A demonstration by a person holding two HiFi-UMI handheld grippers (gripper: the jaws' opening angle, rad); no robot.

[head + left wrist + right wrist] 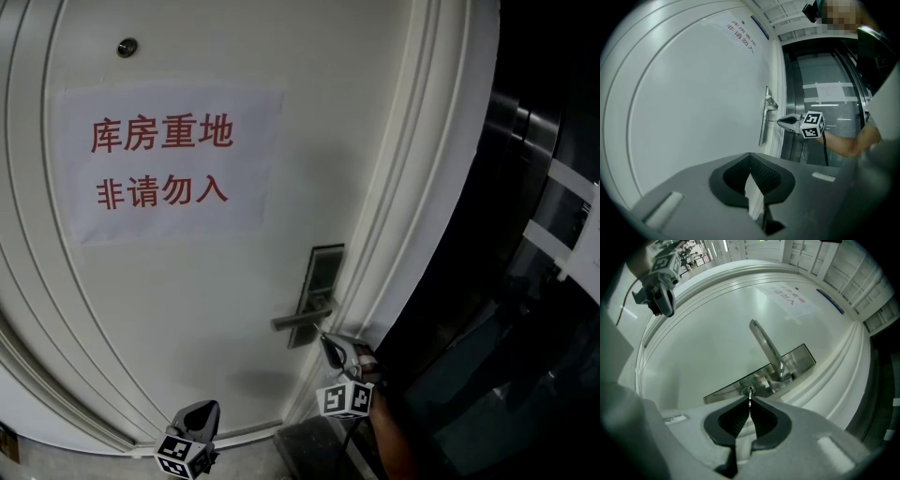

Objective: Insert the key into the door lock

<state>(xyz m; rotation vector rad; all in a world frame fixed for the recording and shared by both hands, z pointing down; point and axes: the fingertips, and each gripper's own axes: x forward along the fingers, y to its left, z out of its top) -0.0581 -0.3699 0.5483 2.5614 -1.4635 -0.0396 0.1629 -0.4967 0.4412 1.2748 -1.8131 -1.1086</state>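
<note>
The steel lock plate (322, 274) with its lever handle (302, 320) sits on the right side of the white door (187, 309). In the right gripper view the small silver key (749, 400) is pinched between the jaws of my right gripper (750, 405), which is shut on it. The key's tip meets the round keyhole (749, 390) just below the handle (765, 347); how deep it sits is hidden. In the head view my right gripper (330, 345) points level at the plate. My left gripper (750, 158) hangs lower left (202, 415), shut, holding nothing, apart from the door.
A paper sign (169, 164) with red characters is taped to the door, with a peephole (127, 47) above it. To the right of the door frame (427, 187) stands a dark metal lift door (534, 234). A person's forearm (848, 143) carries the right gripper.
</note>
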